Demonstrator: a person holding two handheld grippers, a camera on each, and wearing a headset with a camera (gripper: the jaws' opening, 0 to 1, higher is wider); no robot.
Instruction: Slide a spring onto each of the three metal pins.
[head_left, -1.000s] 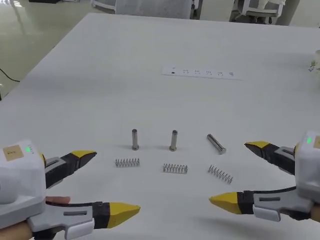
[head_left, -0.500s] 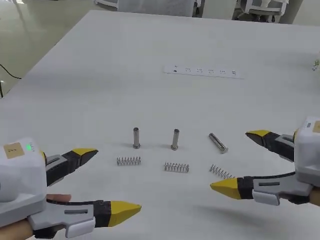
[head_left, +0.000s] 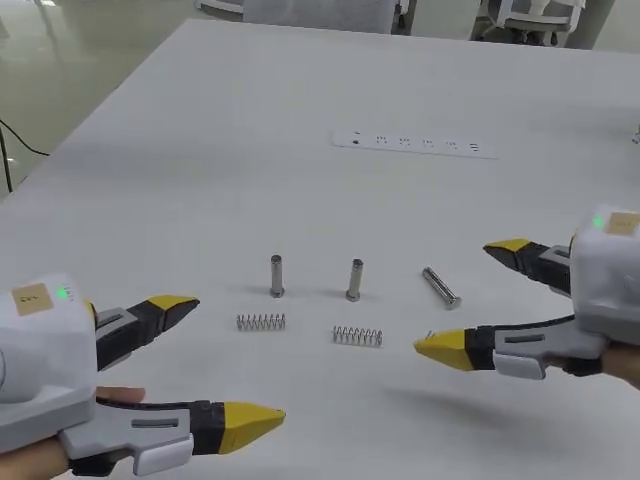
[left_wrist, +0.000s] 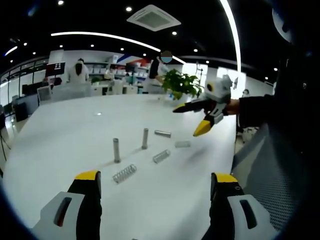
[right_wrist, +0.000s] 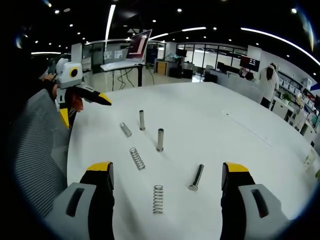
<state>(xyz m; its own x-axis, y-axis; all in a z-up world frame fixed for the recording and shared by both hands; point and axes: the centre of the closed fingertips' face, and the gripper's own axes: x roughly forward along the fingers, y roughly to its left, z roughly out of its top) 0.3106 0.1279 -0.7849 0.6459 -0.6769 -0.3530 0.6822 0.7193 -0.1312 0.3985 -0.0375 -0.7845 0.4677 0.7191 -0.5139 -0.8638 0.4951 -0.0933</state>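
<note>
Centrally on the white table (head_left: 200, 150): three metal pins in a row, each with a spring in front of it on the person's side. Left pin (head_left: 276, 276) stands upright on its head; left spring (head_left: 261, 321) lies on its side just before it, apart from it. Middle pin (head_left: 355, 279) also upright; middle spring (head_left: 357, 336) lies flat before it, not touching. Right pin (head_left: 439, 286) lies flat, angled, head end toward the person. Right spring (right_wrist: 158, 199) lies loose near it, clear of the pin in the right gripper view; in the head view it is mostly hidden behind the right gripper's nearer jaw. No spring sits on any pin. Right gripper (head_left: 452, 297) hovers above the table over the right pin and spring, yellow-tipped jaws spread wide, nothing between them. Left gripper (head_left: 235, 358) is held low at the near left, well apart from the left pin and spring, jaws likewise wide apart and holding nothing. White power strip (head_left: 415, 143) lies farther back on the table, well beyond the pins.
</note>
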